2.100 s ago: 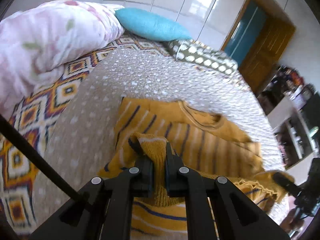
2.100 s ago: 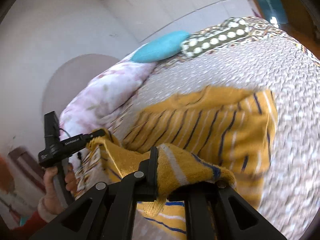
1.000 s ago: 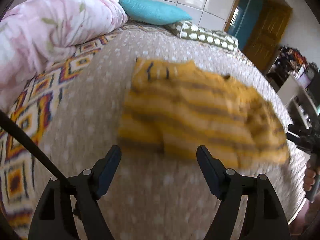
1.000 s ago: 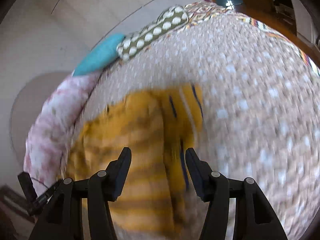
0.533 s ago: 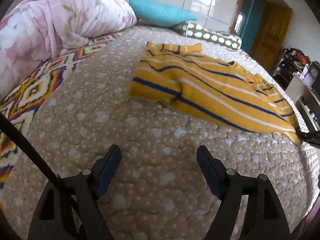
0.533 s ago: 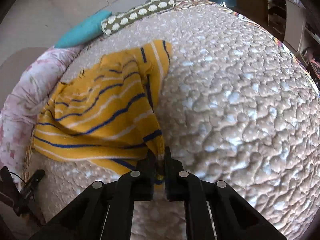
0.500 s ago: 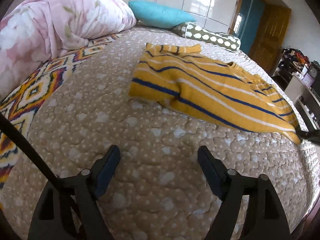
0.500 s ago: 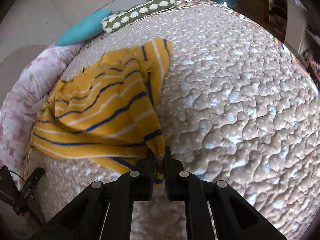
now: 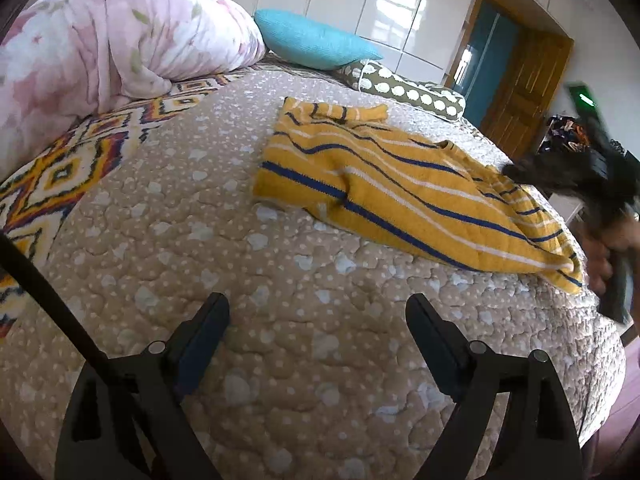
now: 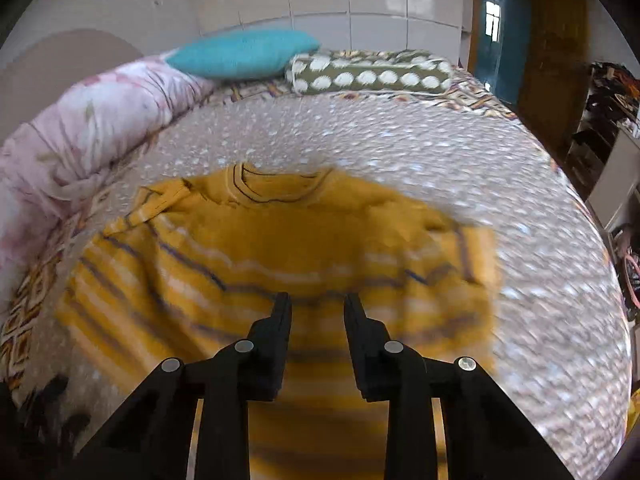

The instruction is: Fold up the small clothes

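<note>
A yellow sweater (image 9: 392, 196) with blue and white stripes lies folded on the beige quilted bed (image 9: 280, 320). My left gripper (image 9: 316, 312) is open and empty, over bare quilt in front of the sweater. My right gripper (image 10: 316, 308) is open and empty, held just above the sweater (image 10: 280, 248), which lies blurred below it with its neckline at the far side. In the left wrist view the right gripper (image 9: 568, 176) appears blurred over the sweater's right end.
A rolled pink floral duvet (image 9: 100, 36) lies along the left. A teal pillow (image 9: 312, 44) and a green dotted bolster (image 9: 404, 90) lie at the head. A patterned sheet (image 9: 60, 172) shows at the left. A wooden door (image 9: 524, 92) and shelves stand beyond the bed's right edge.
My right gripper has let go of the sweater's corner, opened, and risen over the sweater. The left gripper stays open and has barely moved.
</note>
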Available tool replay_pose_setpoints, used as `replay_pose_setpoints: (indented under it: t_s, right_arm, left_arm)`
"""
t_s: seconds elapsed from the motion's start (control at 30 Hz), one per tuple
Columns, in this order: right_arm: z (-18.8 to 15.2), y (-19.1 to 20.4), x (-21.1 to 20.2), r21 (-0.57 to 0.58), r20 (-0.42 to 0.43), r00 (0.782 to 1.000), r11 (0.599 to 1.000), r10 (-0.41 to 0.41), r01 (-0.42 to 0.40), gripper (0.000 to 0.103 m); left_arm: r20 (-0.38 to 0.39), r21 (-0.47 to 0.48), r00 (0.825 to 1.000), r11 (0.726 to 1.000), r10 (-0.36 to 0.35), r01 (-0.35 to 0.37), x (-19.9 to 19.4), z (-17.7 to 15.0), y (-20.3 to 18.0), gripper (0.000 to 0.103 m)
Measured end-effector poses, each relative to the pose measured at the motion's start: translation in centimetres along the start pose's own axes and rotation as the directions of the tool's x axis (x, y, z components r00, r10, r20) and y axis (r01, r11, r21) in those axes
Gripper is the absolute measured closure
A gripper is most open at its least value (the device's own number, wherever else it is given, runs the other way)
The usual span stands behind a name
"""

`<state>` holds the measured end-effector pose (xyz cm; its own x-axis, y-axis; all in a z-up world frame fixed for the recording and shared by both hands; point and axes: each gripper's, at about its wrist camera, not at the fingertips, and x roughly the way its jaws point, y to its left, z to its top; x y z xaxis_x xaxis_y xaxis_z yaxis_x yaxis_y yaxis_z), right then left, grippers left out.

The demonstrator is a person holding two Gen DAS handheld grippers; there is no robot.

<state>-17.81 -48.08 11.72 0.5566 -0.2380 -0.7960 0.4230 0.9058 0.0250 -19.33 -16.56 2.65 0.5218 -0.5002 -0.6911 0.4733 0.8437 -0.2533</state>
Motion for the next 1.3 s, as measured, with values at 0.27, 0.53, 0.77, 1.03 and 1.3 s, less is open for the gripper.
replay_pose_setpoints:
  t_s: [0.27, 0.53, 0.77, 1.03, 1.3]
  right_arm:
    - [4.7, 10.8, 3.7, -0.139, -0.029, 0.988, 0.978, 0.151, -0.154, 0.073]
    - [7.1, 21.6, 14.0, -0.307, -0.158, 0.986, 0.946, 0.058, -0.105, 0.072]
    - [9.6, 25.1, 16.1, -0.348, -0.159, 0.987, 0.933, 0.037, -0.091, 0.065]
    - [4.1, 23.5, 3.3, -0.406, -0.090, 0.958, 0.868, 0.272, -0.284, 0.065]
    - [-6.2, 26.4, -0.2, -0.676, -0.126, 0.961, 0.688, 0.247, -0.266, 0.051]
  left_arm:
    - [0.016, -0.071, 0.999, 0.997, -0.035, 0.036, -2.3, 0.1, 1.4, 0.014]
    - [0.043, -0.086, 0.999, 0.996, 0.009, -0.005, -3.2, 0.5, 3.5, 0.014]
    - [0.031, -0.144, 0.999, 0.989, 0.025, -0.020, -2.7, 0.9, 5.6, 0.014]
    - [0.061, -0.320, 0.992, 0.944, 0.110, -0.084, -4.3, 1.8, 10.8, 0.014]
    - [0.033, -0.439, 0.984, 0.887, 0.174, -0.142, -4.5, 1.5, 14.0, 0.014]
